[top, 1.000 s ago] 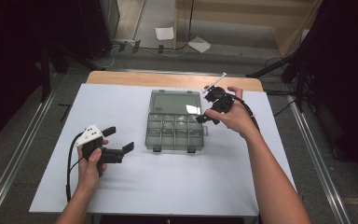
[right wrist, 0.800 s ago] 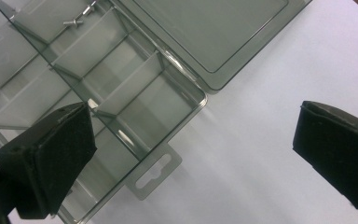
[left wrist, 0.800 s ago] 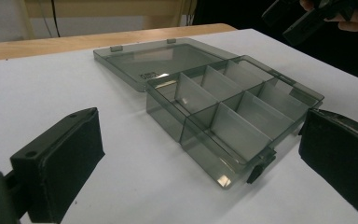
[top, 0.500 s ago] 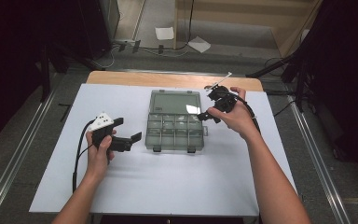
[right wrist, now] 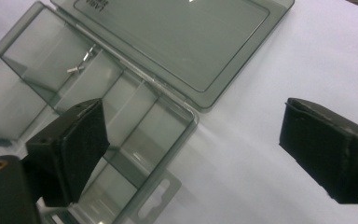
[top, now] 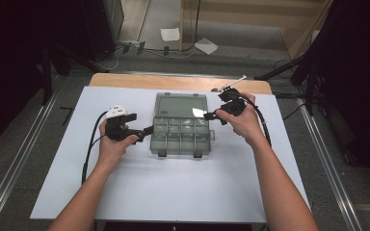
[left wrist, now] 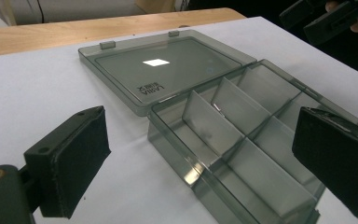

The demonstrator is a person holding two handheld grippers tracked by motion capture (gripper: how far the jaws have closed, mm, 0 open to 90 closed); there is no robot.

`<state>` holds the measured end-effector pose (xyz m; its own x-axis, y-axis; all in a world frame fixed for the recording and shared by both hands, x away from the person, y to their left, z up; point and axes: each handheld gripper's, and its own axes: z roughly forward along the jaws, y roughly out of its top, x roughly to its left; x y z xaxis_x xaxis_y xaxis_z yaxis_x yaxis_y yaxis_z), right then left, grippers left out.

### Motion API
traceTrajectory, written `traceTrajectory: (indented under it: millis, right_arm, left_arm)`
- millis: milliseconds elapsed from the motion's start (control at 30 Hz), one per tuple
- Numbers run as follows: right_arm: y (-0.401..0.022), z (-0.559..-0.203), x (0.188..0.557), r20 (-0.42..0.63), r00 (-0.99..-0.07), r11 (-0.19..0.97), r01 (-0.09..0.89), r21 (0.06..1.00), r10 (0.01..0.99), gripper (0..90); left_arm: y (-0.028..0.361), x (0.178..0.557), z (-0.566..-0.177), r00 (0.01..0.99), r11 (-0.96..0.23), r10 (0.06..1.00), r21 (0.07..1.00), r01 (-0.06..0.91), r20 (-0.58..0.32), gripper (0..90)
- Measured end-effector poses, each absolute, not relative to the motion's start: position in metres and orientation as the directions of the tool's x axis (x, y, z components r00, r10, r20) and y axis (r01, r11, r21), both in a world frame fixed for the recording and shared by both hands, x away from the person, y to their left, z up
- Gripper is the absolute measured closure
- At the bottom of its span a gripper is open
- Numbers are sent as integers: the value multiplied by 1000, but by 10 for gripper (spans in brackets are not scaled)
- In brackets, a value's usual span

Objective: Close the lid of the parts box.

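Box (top: 180, 130) glossy clear smoky plastic; tabletop (top: 173, 192) matt white.

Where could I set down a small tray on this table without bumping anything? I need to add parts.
The white table top is bare in front of the compartment box, between the forearms. It is crowded beside the box, where the left hand-held gripper and right hand-held gripper flank it.
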<state>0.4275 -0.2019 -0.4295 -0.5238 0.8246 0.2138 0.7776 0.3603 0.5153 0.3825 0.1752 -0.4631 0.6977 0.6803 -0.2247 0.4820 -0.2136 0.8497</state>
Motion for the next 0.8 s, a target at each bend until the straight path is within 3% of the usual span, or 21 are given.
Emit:
traceTrajectory:
  millis: [267,500,800]
  right_arm:
    - [-202,-434,432,285,-472,266,797,542,834,142]
    - [-204,-442,434,303,-445,223,800,557,842,297]
    - [-204,-452,438,308,-406,185,812,554,861,373]
  left_arm:
    - [167,406,-464,636,-202,733,814,544,-243,135]
    - [161,422,-465,600,-176,748,788,590,-282,235]
    - [152,444,-470,575,-160,751,755,636,-325,334]
